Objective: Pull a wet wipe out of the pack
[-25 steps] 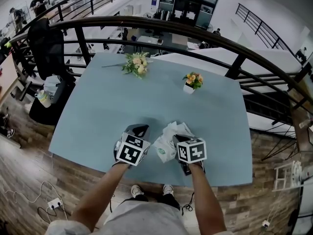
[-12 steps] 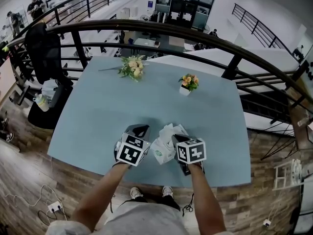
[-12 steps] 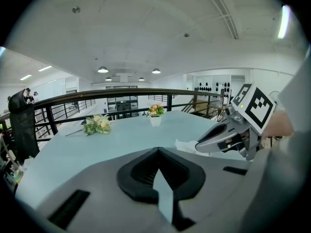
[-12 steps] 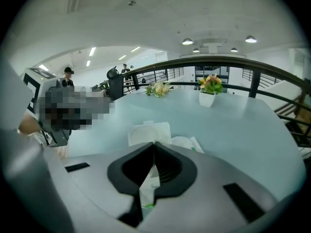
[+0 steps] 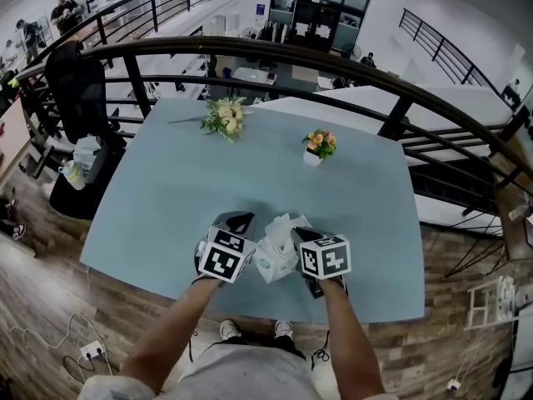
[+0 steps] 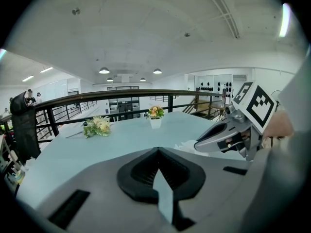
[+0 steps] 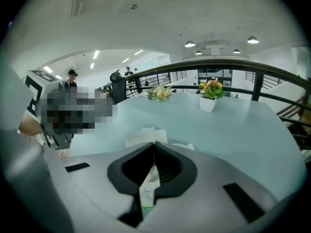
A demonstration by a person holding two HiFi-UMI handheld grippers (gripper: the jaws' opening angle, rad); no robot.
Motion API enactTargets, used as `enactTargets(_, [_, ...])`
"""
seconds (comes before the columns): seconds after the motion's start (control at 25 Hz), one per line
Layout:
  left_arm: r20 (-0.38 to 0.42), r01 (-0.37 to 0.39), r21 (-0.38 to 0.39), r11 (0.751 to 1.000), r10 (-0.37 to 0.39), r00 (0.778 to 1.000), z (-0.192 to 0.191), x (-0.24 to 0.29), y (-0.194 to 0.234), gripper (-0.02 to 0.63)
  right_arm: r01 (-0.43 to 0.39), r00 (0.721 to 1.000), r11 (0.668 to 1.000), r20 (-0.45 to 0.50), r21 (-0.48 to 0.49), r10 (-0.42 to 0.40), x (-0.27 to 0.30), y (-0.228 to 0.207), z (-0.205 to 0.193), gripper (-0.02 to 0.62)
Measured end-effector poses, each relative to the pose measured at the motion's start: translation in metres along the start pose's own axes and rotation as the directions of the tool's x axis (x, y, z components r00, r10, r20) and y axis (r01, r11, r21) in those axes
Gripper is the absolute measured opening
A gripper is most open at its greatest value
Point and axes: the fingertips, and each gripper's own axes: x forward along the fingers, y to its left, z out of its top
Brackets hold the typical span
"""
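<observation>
**Count.** I see one wet wipe pack [image 5: 271, 258], one tuft of white wipe [image 5: 281, 222] standing out of its top, two tongs, one loose bouquet [image 5: 223, 117] and one small white flower pot [image 5: 315, 147]. All are on or over a single pale blue surface [image 5: 166, 190]. The bouquet and the pot lie well beyond the pack, toward the far edge.

**Tongs.** The right tongs [image 5: 301, 237] touch the pack's right side. In the right gripper view their jaws are closed on it, with white film and green print pinched between them. The left tongs [image 5: 236, 222] sit just beside the pack's left side. Their jaws are drawn together with nothing between them.

**Pose.** My left forearm [image 5: 171, 332] and right forearm [image 5: 350, 340] reach forward on either side of the pack. Each marker cube faces up.
</observation>
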Motion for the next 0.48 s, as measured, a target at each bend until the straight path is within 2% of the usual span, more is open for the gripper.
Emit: enactTargets(0.48, [0.005,-0.047,-0.004,0.999,0.047,0.999,0.008,0.0,-0.001,-0.005,-0.037,0.999,0.999,0.018,-0.032,0.038,-0.006,-0.005,0.012,0.008])
